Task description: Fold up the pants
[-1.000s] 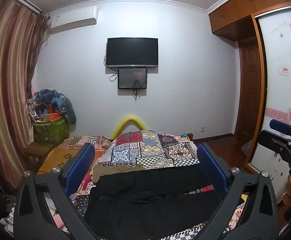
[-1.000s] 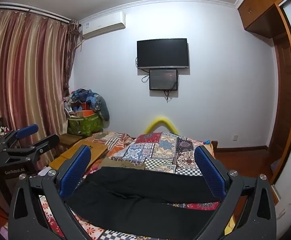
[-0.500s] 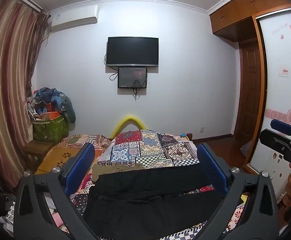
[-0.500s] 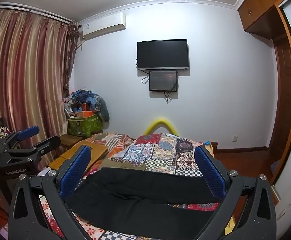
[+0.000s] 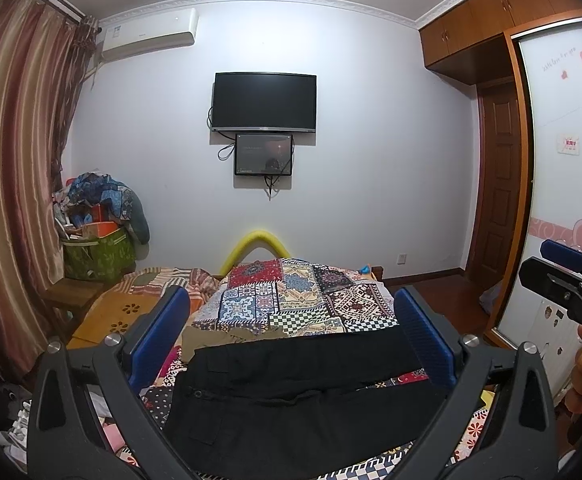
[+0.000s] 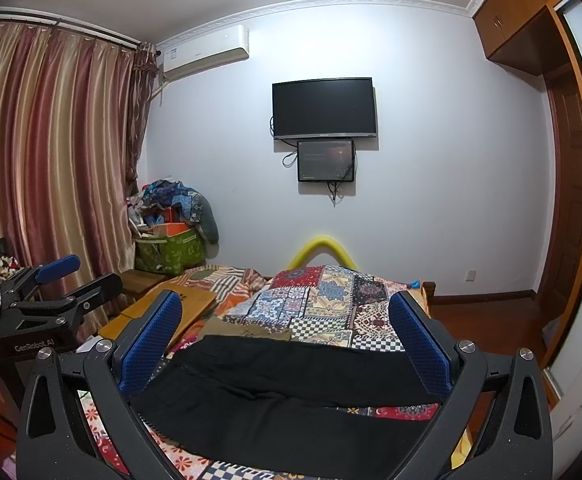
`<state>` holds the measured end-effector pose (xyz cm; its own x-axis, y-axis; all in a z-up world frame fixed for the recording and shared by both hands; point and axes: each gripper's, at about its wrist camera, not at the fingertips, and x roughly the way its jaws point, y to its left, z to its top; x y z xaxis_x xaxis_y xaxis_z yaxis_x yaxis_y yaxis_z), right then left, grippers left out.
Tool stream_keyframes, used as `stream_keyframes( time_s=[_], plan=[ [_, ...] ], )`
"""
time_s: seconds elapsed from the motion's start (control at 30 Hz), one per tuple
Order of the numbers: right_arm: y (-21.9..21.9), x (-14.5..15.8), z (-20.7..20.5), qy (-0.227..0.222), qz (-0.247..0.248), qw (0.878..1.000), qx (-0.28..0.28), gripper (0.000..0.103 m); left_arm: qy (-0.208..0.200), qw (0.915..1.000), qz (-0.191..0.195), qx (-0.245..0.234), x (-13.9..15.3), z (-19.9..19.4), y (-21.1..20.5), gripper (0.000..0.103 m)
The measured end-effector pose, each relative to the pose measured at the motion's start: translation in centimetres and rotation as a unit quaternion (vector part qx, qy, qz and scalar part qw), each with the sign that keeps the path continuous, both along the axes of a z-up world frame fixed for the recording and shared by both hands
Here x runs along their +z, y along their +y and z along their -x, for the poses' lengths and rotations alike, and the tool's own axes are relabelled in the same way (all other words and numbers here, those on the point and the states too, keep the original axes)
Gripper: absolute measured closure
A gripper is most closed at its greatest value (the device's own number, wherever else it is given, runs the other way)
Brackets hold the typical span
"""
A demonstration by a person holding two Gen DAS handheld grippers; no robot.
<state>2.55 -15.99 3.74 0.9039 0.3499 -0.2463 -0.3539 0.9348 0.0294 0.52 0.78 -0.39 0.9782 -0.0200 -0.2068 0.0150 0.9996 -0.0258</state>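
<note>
Pants point(image 5: 303, 396) lay spread on the bed point(image 5: 303, 300), long axis running left to right, below and ahead of both the left gripper point(image 5: 291, 344) and right gripper point(image 6: 287, 344), jaws apart and empty, neither clearly nearer.

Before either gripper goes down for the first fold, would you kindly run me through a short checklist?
1. Left tongs open, empty: ok.
2. Right tongs open, empty: ok.
3. Black pants spread on the patchwork bedcover, legs side by side: ok.
4. Pants free of clutter on top: ok.
5. Waistband button end toward the left gripper: ok.
6. Near hem edge position: cannot tell, cut off by the frame.
</note>
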Motion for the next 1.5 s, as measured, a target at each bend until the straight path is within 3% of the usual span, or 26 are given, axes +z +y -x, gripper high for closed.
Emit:
stream_keyframes(
  time_s=[1.5],
  plan=[
    [-0.45,-0.49,-0.15,-0.005,-0.004,1.0,-0.006,0.0,0.001,1.0,0.003,-0.004,-0.19,-0.53,-0.52,0.0]
  ],
)
